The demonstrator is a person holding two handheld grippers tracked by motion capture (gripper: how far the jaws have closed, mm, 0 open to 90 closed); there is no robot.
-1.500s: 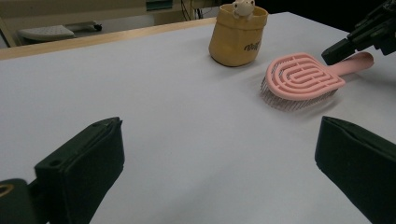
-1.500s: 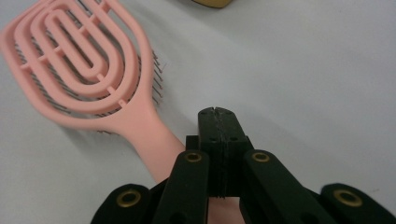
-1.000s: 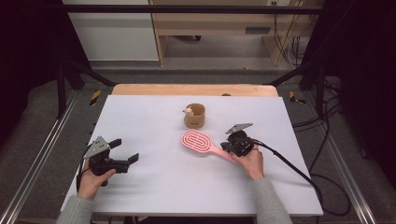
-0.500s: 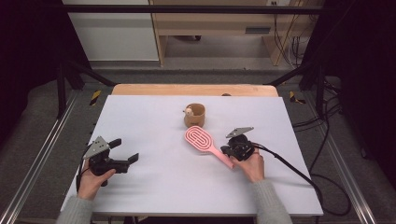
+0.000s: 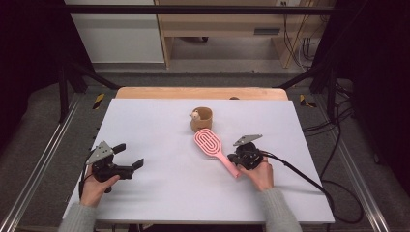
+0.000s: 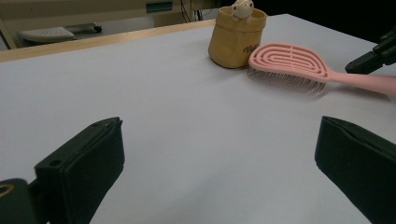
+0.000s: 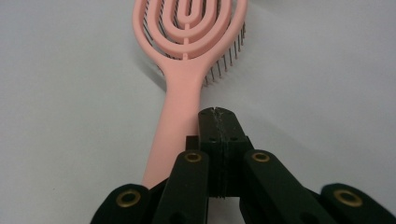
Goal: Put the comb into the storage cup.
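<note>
A tan cup (image 5: 201, 119) with a small figure on its rim is seen just beyond the brush head, close beside it; the white worktop (image 5: 159, 193) is bare elsewhere. The pink hairbrush (image 5: 214, 150) lies bristles down, its long axis running diagonally, head toward the cup, handle toward the person. The right tool (image 5: 240, 158) is closed, its jaws pressed together right beside the handle, which is not gripped. The left tool (image 5: 126, 158) is held wide open and holds nothing, well apart on the left, resting low in the hand.
</note>
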